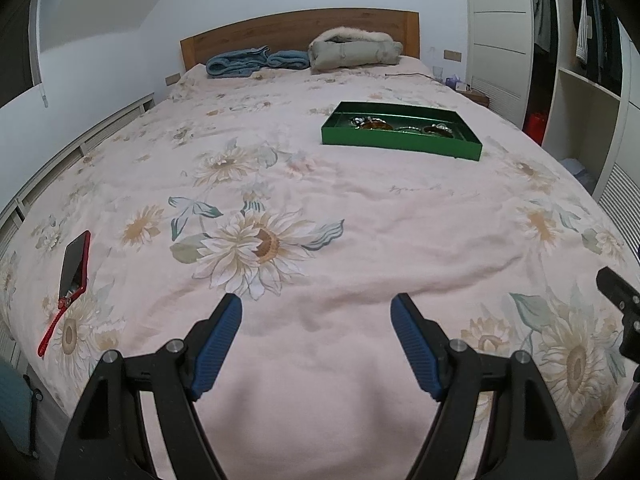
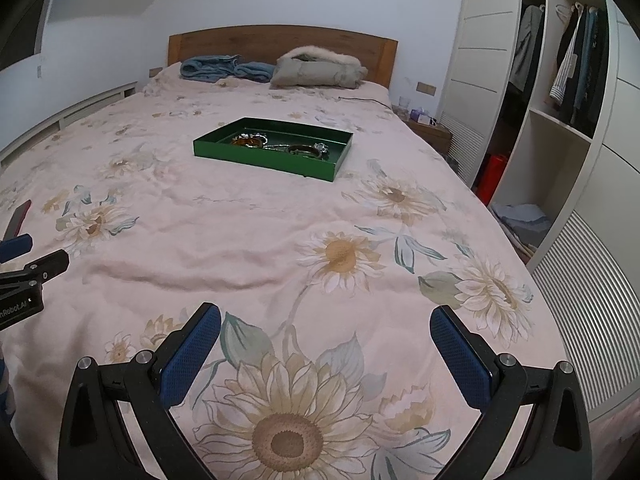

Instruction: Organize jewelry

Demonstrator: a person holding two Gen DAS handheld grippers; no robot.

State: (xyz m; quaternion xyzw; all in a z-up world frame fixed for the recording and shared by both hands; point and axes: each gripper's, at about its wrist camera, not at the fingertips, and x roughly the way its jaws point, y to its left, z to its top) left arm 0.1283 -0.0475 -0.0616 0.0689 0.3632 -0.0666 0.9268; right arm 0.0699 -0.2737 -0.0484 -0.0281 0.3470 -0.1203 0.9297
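Both grippers hover over the bed, the jewelry waits in the tray ahead.

The left gripper (image 1: pixel 316 308) is spread wide with nothing between its blue pads, and the right gripper (image 2: pixel 325 320) is spread wide too, also empty. The jewelry (image 2: pixel 276 145) lies heaped inside the green tray (image 2: pixel 264 158) on the floral quilt (image 2: pixel 240 240), well apart from both. A red phone (image 1: pixel 74 262) lies near the quilt's left edge.

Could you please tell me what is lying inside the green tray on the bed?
The green tray holds a jewelry pile: brownish bangles, silvery chains and a sparkly piece. Its near wall hides the tray floor and the pieces' lower parts; the exact count is unclear.
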